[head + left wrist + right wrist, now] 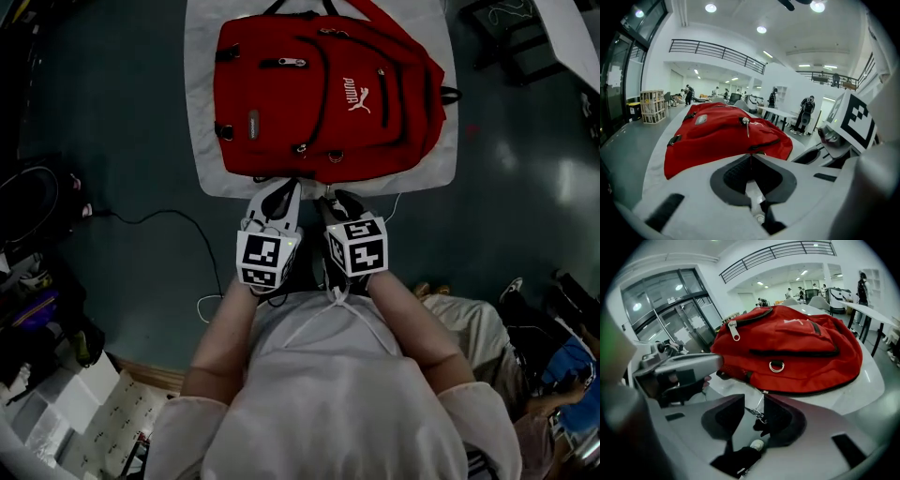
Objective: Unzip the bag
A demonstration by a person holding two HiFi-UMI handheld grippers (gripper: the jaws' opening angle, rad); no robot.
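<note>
Left tool (pixel 751 157) pinched together, right tool (pixel 753 406) apart and empty, red backpack (pixel 323 94) flat on pale table (pixel 202 94), zips closed

You are facing one red backpack (pixel 323 94) lying on one white table (pixel 200 94), far; you are holding two grippers near: left gripper (pixel 280 190), right gripper (pixel 335 201).

The red backpack (pixel 323 89) covers most of the counter (pixel 200 141), so you have only narrow bare strips at its left, right and near edges. Your left gripper (pixel 275 199) and right gripper (pixel 339 204) crowd each other at that near edge, while open floor (pixel 112 112) flanks the counter, crossed at the left by a black cable (pixel 141 223).
</note>
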